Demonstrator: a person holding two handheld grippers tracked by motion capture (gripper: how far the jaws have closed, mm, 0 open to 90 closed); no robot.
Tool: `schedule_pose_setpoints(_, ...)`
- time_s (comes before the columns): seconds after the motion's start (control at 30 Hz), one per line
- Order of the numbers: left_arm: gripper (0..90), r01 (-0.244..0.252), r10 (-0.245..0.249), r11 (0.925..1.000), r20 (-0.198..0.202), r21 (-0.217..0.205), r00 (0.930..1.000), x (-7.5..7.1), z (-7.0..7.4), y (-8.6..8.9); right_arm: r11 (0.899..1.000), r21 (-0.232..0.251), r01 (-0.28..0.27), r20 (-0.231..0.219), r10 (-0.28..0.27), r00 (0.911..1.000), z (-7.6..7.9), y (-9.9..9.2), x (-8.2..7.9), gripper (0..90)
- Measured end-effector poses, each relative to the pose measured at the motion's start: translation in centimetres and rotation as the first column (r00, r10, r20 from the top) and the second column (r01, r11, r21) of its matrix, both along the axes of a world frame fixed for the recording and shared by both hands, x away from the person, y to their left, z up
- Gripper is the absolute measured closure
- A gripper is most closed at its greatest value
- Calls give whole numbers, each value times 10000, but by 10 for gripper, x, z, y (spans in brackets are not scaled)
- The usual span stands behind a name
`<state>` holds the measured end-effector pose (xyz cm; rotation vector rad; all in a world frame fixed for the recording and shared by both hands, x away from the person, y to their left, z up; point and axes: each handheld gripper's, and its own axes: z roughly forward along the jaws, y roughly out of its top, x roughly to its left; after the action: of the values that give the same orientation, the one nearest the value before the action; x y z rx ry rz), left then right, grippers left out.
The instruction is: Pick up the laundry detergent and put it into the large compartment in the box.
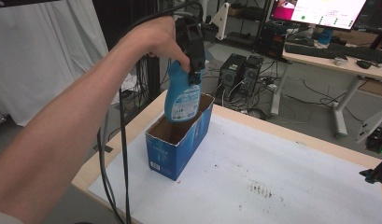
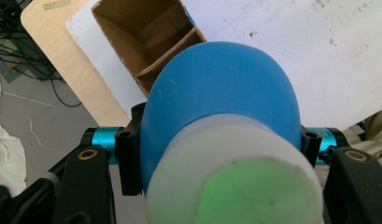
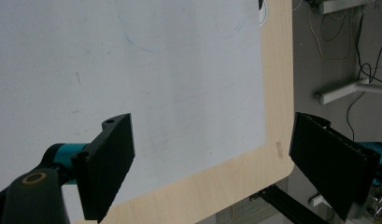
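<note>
A blue bottle [image 1: 180,95] with a white label hangs upright over the open top of a blue cardboard box [image 1: 177,144], its base just inside the box mouth. My left gripper [image 1: 194,63] is shut on the bottle's neck from above. In the left gripper view the blue bottle [image 2: 216,102] with its white cap sits between the jaws, and the brown inside of the box [image 2: 146,37] lies below. My right gripper [image 3: 212,158] is open with nothing between its jaws, over the table's corner; a part of it shows at the high view's right edge [image 1: 376,173].
A white sheet [image 1: 272,177] covers most of the wooden table [image 1: 109,154]. Cables [image 1: 123,154] trail from the left gripper down past the table's left edge. A desk with a monitor [image 1: 319,11] and computer towers [image 1: 240,70] stand behind.
</note>
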<state>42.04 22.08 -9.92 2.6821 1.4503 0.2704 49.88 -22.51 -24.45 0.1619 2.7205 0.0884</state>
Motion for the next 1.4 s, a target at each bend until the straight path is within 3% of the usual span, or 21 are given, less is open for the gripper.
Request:
schedule_pose_setpoints(0.5, 381, -12, 12, 10000, -138, -21, 9999, 6, -27, 11, 10000, -36, -67, -76, 66, 9999, -6, 3, 0, 134)
schedule_pose_setpoints(1.03, 381, 39, -47, 9998, -423, -172, 9991, 14, -86, 22, 9999, -118, -24, -180, 22, 9998, -10, 5, 1, 134)
schedule_pose_setpoints(1.2, 381, 290, -303, 9993, -528, -243, 9981, 15, -107, 23, 9999, -133, -57, -189, 54, 9998, -12, 5, 2, 134)
schedule_pose_setpoints(1.4, 381, 987, -997, 9950, -678, -183, 9927, 15, -124, 24, 9998, -207, 7, -228, -11, 9997, -14, 3, 1, 134)
